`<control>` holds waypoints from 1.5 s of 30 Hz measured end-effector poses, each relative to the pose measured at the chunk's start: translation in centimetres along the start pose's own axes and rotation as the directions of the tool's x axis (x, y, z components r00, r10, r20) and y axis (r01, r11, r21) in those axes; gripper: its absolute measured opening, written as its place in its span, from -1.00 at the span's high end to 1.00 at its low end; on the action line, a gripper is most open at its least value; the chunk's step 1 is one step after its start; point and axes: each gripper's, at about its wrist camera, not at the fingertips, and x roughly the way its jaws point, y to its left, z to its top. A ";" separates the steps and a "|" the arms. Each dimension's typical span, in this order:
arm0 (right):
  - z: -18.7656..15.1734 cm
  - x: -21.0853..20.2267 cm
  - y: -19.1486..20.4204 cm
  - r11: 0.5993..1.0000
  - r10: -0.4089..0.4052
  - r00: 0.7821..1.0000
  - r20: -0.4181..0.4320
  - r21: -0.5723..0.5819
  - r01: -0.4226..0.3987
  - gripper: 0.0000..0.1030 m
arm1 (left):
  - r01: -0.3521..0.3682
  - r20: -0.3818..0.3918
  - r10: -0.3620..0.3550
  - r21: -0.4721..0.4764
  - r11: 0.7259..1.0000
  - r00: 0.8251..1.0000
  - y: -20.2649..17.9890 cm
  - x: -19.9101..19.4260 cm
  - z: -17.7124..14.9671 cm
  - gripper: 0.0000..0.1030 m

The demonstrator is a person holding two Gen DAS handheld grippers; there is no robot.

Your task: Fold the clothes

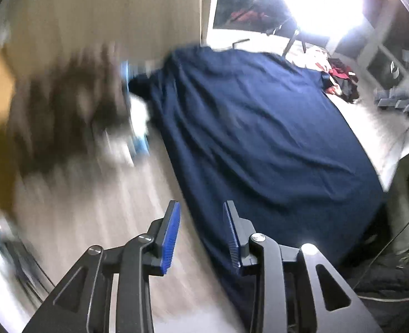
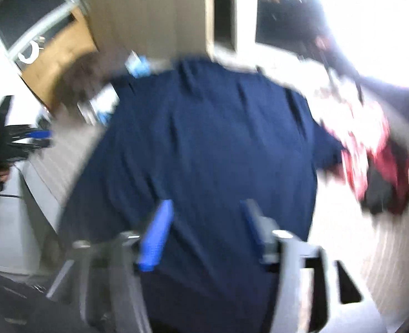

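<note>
Navy shirt (image 1: 260, 138) spread flat over most of the desk (image 1: 115, 216); bare strip open along its left edge. Clutter, blurred (image 1: 73, 105), crowds the far-left corner. Red-and-dark clothes pile (image 2: 382, 172) blocks the right side.

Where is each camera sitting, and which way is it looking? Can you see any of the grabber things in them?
Left wrist: sits on the left gripper, looking down along its open blue-padded fingers at the navy shirt spread on the table.
Right wrist: sits on the right gripper, looking down over the navy shirt; its own open fingers show, and the left gripper appears at the picture's left edge.
Shared: the shirt, the table and the red clothes pile.
</note>
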 end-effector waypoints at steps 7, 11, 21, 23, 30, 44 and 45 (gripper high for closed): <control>12.5 4.7 5.1 0.992 0.024 0.997 0.078 -0.122 -0.015 -0.26 | -0.110 0.010 0.111 0.224 0.968 0.994 2.9 6.6 10.2 0.40; 16.5 10.6 6.0 0.994 0.038 0.998 0.042 -0.101 -0.034 -0.26 | -0.131 -0.028 0.146 0.300 0.945 0.989 3.3 9.8 11.5 0.40; 20.5 23.3 6.3 0.989 0.122 0.988 -0.098 -0.076 -0.130 -0.26 | -0.116 -0.120 0.166 0.345 0.931 0.979 4.0 14.3 12.4 0.39; 20.8 25.4 6.9 0.983 0.139 0.983 -0.122 -0.103 -0.152 -0.26 | -0.109 -0.149 0.168 0.341 0.934 0.974 4.6 15.1 12.6 0.51; 22.2 26.9 7.9 0.948 0.173 0.980 -0.099 -0.253 -0.193 -0.26 | -0.032 -0.173 0.056 0.141 0.989 0.983 7.7 12.9 14.5 0.99; 24.7 22.8 17.9 0.686 0.364 0.931 -0.029 -0.668 -0.289 -0.27 | 0.054 -0.168 -0.043 0.065 0.996 0.985 7.8 8.2 18.9 0.99; 25.0 23.2 18.4 0.674 0.369 0.929 -0.039 -0.677 -0.296 -0.27 | 0.049 -0.168 -0.035 0.077 0.996 0.985 7.7 8.3 19.2 0.99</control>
